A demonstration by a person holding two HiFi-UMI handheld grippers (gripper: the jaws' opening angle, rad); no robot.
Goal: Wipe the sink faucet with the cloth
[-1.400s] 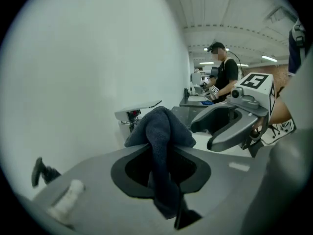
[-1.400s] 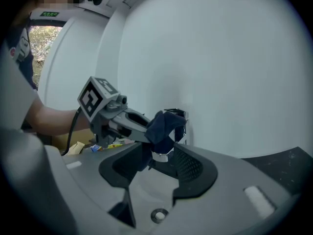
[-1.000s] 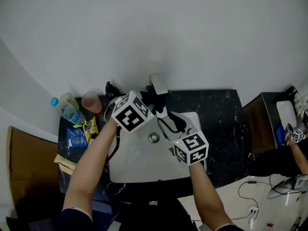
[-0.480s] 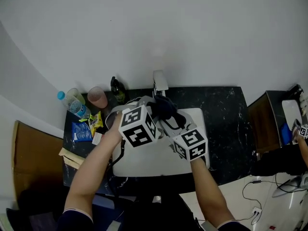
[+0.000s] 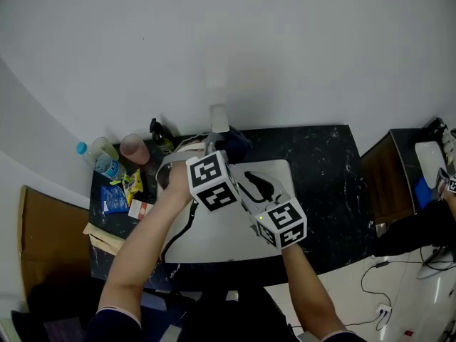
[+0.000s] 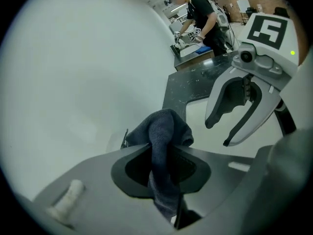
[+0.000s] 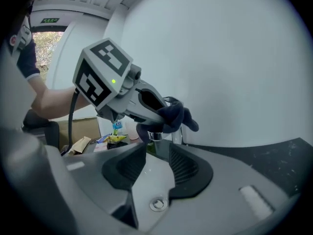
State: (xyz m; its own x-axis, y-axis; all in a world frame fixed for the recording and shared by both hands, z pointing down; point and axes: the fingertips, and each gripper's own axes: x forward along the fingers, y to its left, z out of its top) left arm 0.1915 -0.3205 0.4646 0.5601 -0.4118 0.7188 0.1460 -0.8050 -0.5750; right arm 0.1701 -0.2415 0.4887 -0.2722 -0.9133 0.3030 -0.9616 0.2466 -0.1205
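- Left gripper view is showing the left tongs [image 6: 161,166] pinching a dark blue cloth [image 6: 165,131], with its folds bunching above the pads.
- Right gripper view: the cloth is sitting against the top of the chrome faucet [image 7: 155,136], at the back edge of the white sink [image 5: 217,234].
- Right tongs [image 7: 157,164] are standing spread, having just been closing a little. They are pinching nothing and pointing toward the faucet from over the basin.
- Dark surface [image 5: 324,162] is carrying a bottle [image 5: 100,161] and a cup [image 5: 134,148] left of the sink.
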